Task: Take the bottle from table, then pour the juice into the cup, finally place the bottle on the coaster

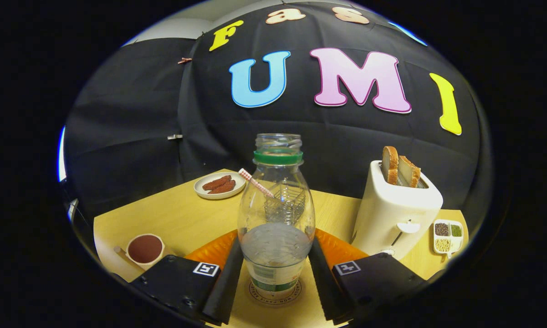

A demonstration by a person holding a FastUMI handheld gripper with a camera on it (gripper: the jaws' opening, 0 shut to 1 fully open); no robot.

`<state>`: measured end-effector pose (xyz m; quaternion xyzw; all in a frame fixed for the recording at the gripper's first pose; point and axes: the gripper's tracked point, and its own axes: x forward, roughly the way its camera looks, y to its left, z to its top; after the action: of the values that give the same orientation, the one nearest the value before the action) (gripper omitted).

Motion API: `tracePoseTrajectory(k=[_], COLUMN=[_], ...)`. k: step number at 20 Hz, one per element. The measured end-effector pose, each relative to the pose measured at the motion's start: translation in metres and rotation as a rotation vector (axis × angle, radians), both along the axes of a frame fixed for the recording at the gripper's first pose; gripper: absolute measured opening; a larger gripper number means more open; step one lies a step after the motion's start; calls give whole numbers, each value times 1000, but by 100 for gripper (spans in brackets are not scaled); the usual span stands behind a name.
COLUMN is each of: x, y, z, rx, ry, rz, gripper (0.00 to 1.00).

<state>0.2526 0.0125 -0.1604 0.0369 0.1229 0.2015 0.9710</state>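
Gripper view: your tongs [275, 273] clamp the bottle [276, 218] from both sides — it stands upright on the coaster [275, 295], uncapped, with a little liquid left. Beyond the bottle sits the cup [286, 205] with a straw; toaster [394, 212] to the right, all on the tabletop [182, 218].

Gripper [275, 269] level, jaws close against bottle [275, 218] sides.

The gripper view sits just behind the gripper [275, 278], low over the table [182, 218], looking forward along the fingers, which stand at each side of the very near bottle [276, 218], toward the booth wall.
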Motion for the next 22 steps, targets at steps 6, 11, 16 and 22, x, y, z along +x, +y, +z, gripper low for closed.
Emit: tracePoseTrajectory(k=[6, 11, 16, 22], x=[-5, -8, -16, -37], y=[7, 11, 8, -12], z=[-9, -9, 3, 33], rx=[-20, -25, -60, -83], ry=[-11, -1, -31, -79], rz=[35, 39, 28, -36], gripper=[78, 80, 99, 98])
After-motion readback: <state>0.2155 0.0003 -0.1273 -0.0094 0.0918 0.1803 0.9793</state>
